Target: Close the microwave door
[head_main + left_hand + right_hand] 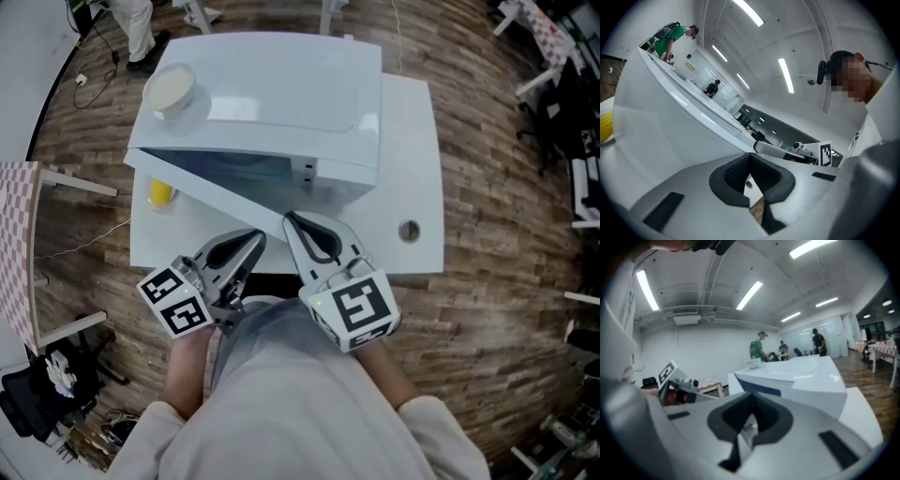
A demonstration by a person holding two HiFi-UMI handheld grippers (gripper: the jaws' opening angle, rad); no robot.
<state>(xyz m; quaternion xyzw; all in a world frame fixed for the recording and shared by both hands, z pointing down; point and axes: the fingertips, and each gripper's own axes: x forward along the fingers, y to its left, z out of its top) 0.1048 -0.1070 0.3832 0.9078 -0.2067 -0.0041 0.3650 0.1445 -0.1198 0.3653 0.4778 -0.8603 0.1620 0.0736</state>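
Note:
A white microwave [281, 94] stands on a white table [412, 169]. Its door [216, 197] is swung partly open, slanting from the left corner toward me, with the dark cavity behind it. My left gripper [255, 236] is shut, its tips just in front of the door's outer face. My right gripper [291, 220] is also shut, its tips close to the door's free edge; I cannot tell whether they touch. In the left gripper view the door [670, 136] fills the left side beyond the shut left gripper [749, 158]. The right gripper view shows the microwave [797, 380] past the shut right gripper [751, 398].
A pale bowl [171, 89] sits on top of the microwave. A yellow object [161, 194] lies on the table left of the door. The table has a round cable hole [409, 231] at the right. Wooden floor, chairs and people surround the table.

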